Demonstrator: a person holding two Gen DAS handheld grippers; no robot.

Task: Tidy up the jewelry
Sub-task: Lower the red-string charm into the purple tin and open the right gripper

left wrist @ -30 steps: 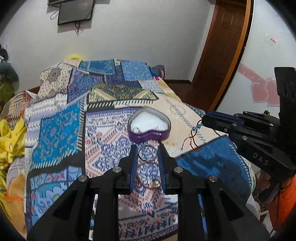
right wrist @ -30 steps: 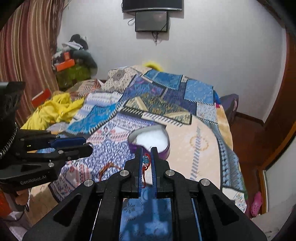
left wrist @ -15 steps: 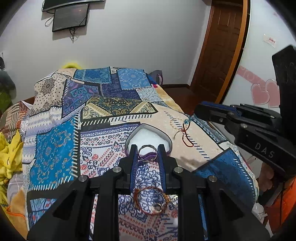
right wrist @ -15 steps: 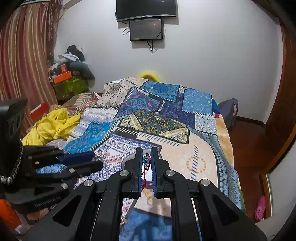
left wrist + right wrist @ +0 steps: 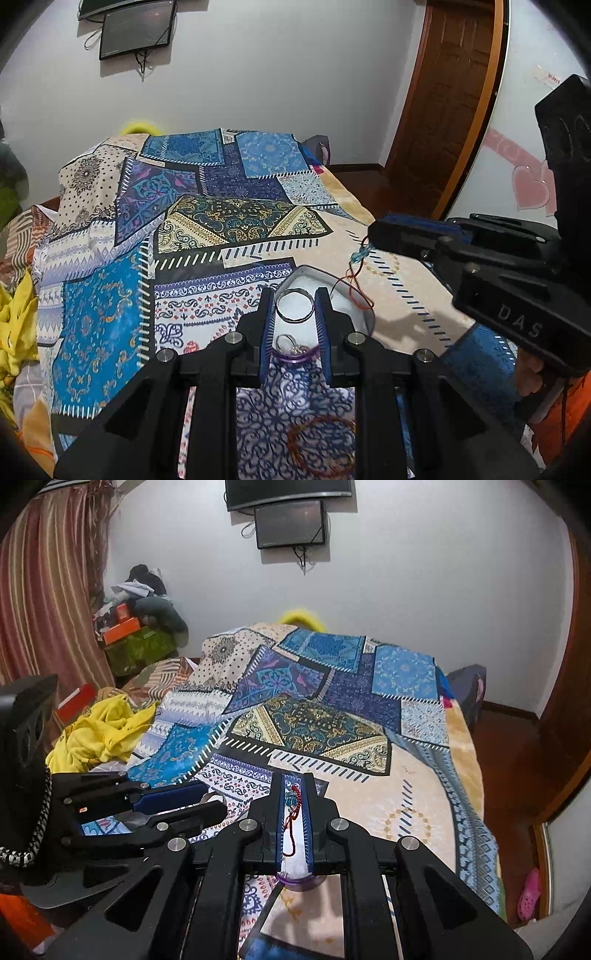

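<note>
The left tongs [image 5: 294, 314] are clamped on a thin silver bangle [image 5: 294, 305], held over the white-lined, purple heart-shaped box [image 5: 334, 301] on the bed's patchwork cover [image 5: 110, 295] near its right edge. The right tongs [image 5: 293, 801] are pressed together on a red thread bracelet [image 5: 291, 812] with a blue bead. Only the left view shows a small ring [image 5: 291, 345] inside the box and a copper-coloured bracelet [image 5: 321, 439] lying on the cover nearer the camera.

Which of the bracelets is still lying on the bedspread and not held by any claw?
The thin orange-brown bracelet on the bedspread. The silver bangle sits in the left claw, and the red cord bracelet hangs from the right claw.
</note>
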